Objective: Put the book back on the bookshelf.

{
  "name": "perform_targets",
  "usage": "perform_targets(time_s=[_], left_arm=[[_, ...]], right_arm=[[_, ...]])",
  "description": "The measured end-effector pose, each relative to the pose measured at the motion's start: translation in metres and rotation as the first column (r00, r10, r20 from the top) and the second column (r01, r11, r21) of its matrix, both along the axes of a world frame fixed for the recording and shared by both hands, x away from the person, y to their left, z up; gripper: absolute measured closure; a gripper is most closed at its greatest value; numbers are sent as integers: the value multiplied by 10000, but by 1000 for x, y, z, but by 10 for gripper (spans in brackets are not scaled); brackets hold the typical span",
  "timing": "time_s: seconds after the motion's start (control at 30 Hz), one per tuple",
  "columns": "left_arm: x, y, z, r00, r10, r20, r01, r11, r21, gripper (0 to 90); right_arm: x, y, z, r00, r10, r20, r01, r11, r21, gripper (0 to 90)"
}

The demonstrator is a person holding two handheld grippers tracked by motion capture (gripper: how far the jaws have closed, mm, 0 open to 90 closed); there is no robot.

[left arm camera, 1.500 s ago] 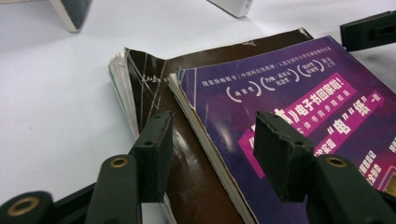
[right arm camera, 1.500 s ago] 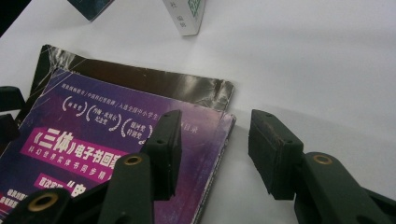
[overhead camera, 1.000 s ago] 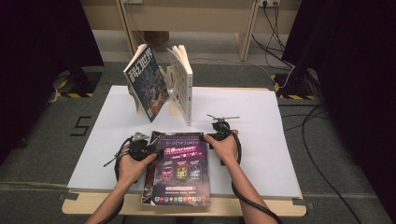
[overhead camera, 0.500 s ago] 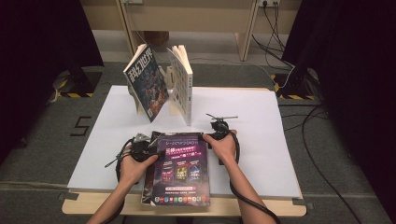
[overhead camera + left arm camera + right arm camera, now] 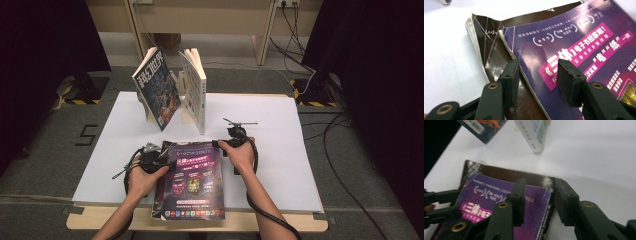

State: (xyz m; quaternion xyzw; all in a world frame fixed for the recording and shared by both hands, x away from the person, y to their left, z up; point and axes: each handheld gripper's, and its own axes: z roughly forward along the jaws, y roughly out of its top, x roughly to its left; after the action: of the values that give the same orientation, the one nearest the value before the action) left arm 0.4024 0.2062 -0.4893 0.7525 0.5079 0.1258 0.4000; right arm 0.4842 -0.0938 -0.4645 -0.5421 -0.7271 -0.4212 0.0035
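Observation:
A purple-covered magazine (image 5: 192,180) lies on a dark-covered one (image 5: 159,196) at the table's front middle. My left gripper (image 5: 162,161) stands at its upper left corner. In the left gripper view its jaws (image 5: 539,67) straddle the purple magazine's (image 5: 586,45) edge, one pad over the dark cover (image 5: 496,50), and they do not press. My right gripper (image 5: 221,144) is at the upper right corner, with that corner of the purple cover (image 5: 489,197) between the open jaws (image 5: 537,187). Both pairs of jaws have just been closing.
At the back of the white table (image 5: 280,150), a blue-covered magazine (image 5: 156,92) leans beside an upright white book (image 5: 196,92). Cables run over the grey floor on the right (image 5: 345,165). Dark curtains flank both sides.

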Motion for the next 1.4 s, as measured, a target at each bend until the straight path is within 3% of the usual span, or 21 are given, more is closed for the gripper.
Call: perform_targets(time_s=[0.3,0.43,0.8,0.9,1.0,1.1,1.23,1.33,1.4], left_arm=[[-1,0,0,9999,90,48,-90,9999,62,530],[0,0,0,9999,120,-15,-120,9999,-19,529],[-1,-1,0,9999,106,52,-106,9999,105,526],[-1,-2,0,9999,112,72,-113,9998,137,525],[-1,-2,0,9999,122,97,-123,9998,152,524],[-1,-2,0,9998,164,65,-165,9998,139,523],[-2,-2,0,9998,195,98,-196,9997,141,523],[-2,-3,0,9997,218,102,-220,9996,178,522],[-2,-3,0,9997,230,98,-231,9996,141,522]], right_arm=[[-4,2,10,9997,234,9,-234,9993,290,649],[-6,2,9,9992,378,-140,-376,9992,113,671],[-7,1,5,9977,448,-499,-440,9989,181,658],[-8,1,4,9972,495,-561,-497,9988,-19,657],[-9,-2,3,9947,386,-951,-352,9987,378,655],[-9,-5,2,9952,252,-947,-153,9945,1041,657],[-10,-4,1,9946,264,-999,-173,9957,911,657],[-12,0,0,9890,683,-1312,-536,9922,1122,656],[-13,5,-2,9885,841,-1260,-722,9927,964,655]])
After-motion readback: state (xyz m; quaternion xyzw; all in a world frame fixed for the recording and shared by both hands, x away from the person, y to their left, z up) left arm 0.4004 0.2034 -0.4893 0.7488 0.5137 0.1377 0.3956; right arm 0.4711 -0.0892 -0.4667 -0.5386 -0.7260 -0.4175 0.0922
